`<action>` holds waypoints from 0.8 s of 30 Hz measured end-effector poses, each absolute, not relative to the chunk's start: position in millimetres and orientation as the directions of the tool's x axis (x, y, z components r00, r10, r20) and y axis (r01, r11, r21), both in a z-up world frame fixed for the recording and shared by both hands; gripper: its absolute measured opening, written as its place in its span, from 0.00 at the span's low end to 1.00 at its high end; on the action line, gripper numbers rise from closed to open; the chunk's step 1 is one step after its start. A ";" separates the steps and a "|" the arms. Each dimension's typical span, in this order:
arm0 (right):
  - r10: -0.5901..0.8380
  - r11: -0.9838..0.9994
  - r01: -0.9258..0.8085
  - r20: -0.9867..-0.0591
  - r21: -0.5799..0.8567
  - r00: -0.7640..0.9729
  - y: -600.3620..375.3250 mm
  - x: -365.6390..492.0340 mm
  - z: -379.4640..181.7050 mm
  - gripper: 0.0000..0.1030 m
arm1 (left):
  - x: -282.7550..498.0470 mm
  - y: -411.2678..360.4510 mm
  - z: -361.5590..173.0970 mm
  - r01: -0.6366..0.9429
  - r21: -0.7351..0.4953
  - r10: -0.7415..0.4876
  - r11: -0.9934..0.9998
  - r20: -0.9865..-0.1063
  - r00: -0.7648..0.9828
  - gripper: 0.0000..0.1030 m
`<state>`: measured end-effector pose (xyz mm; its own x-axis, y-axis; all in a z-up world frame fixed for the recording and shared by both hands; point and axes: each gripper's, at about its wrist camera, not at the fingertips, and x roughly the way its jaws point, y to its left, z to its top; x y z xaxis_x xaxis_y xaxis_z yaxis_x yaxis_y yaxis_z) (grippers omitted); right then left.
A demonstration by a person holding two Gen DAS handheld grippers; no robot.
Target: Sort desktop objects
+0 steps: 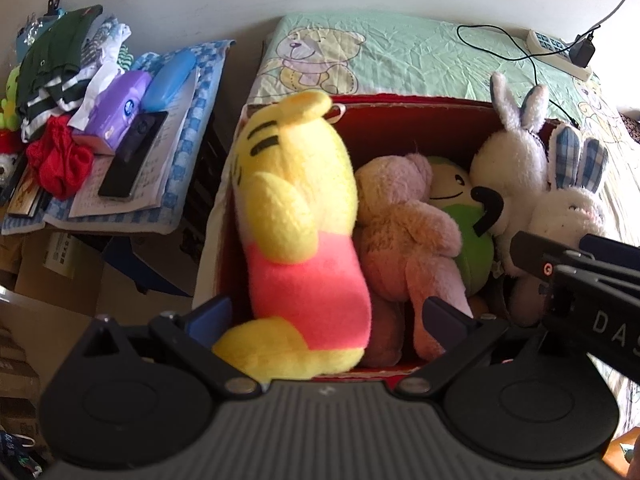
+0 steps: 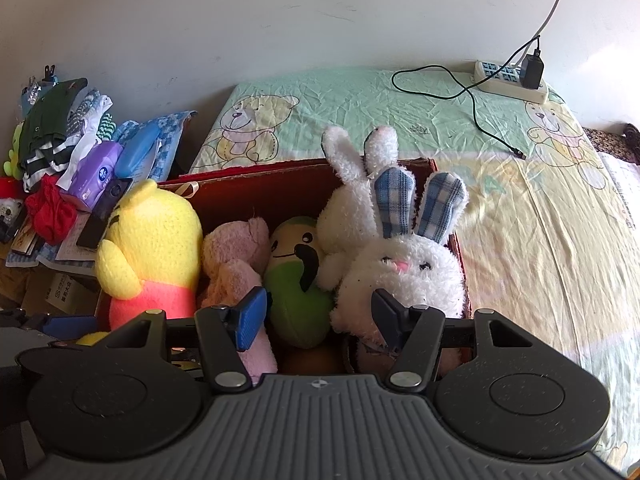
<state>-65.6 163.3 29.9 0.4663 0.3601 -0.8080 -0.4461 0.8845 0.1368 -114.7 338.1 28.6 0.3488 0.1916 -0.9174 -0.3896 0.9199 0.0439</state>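
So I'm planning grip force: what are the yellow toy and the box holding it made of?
The yellow plush toy looks like soft fleece fabric, fuzzy and matte with stitched black stripes. The red box seems to be cardboard: thin, stiff walls with a pale raw top edge, red matte faces.

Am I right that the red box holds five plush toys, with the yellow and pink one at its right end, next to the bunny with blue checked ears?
Not quite. The yellow and pink plush sits at the left end of the red box, beside the pink bear. The bunny with blue checked ears is at the right end, as the right wrist view shows. The count of five holds.
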 end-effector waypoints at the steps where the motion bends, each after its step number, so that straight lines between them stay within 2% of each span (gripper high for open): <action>1: 0.360 0.885 -0.446 -0.808 0.136 0.467 162.8 -65.7 29.9 0.59 | -114.8 338.4 28.5 -0.393 0.039 0.188 0.919 -0.918 0.348 0.99; 24: 0.376 0.894 -0.410 -0.799 0.180 0.469 145.3 -62.4 42.3 0.60 | -111.1 314.6 45.1 -0.333 0.053 0.173 0.941 -0.924 0.342 0.99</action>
<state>-62.4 145.3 42.3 0.4689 0.3760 -0.7992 -0.4102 0.8941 0.1799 -111.1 314.6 45.1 0.3416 0.1731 -0.9238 -0.3331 0.9414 0.0533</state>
